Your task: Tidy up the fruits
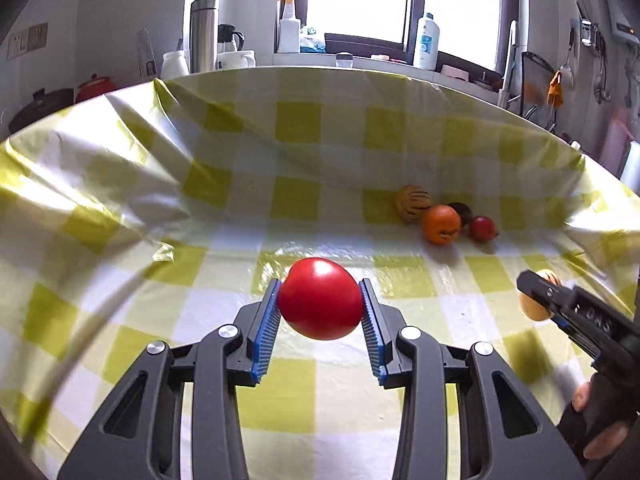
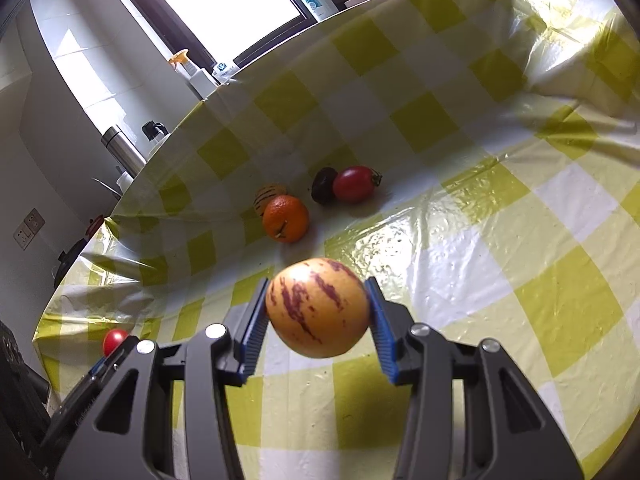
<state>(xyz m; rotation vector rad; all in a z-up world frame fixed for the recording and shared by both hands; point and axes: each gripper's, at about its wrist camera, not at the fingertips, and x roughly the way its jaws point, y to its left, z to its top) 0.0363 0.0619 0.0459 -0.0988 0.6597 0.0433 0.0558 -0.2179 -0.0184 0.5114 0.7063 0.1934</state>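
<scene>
Holding a red tomato point(image 1: 320, 299) between the blue-padded fingers of the left gripper point(image 1: 321, 312), closed onto its sides and carrying it clear above the table point(image 1: 304, 392). Gripping a yellow, purple-streaked melon-like fruit point(image 2: 318, 307) in the right gripper point(image 2: 318, 316), fingers likewise closed against both flanks, lifted off the checked yellow-and-white cloth point(image 2: 500, 240). Gathering, by the look of it, towards the cluster at the far side of the table: a second striped fruit point(image 1: 413, 203) touching an orange point(image 1: 441, 224), with a dark fruit point(image 1: 461, 211) and a smaller red tomato point(image 1: 482, 228) just beside them, pressed close to where the cloth is rising up at the back. Judging the task as partly done: four fruits already grouped, two in the air and not yet set down. Remaining, probably: placing the tomato beside its red fellow and the striped fruit beside its match, though no sorting rule can be told for certain. Beyond the table, standing along the window sill point(image 1: 360, 60): a spray bottle point(image 1: 289, 20), a white lotion bottle point(image 1: 426, 42), a steel flask point(image 1: 203, 34). Showing at the edge of the left view: a hand point(image 1: 596, 428) on the right gripper's handle.
</scene>
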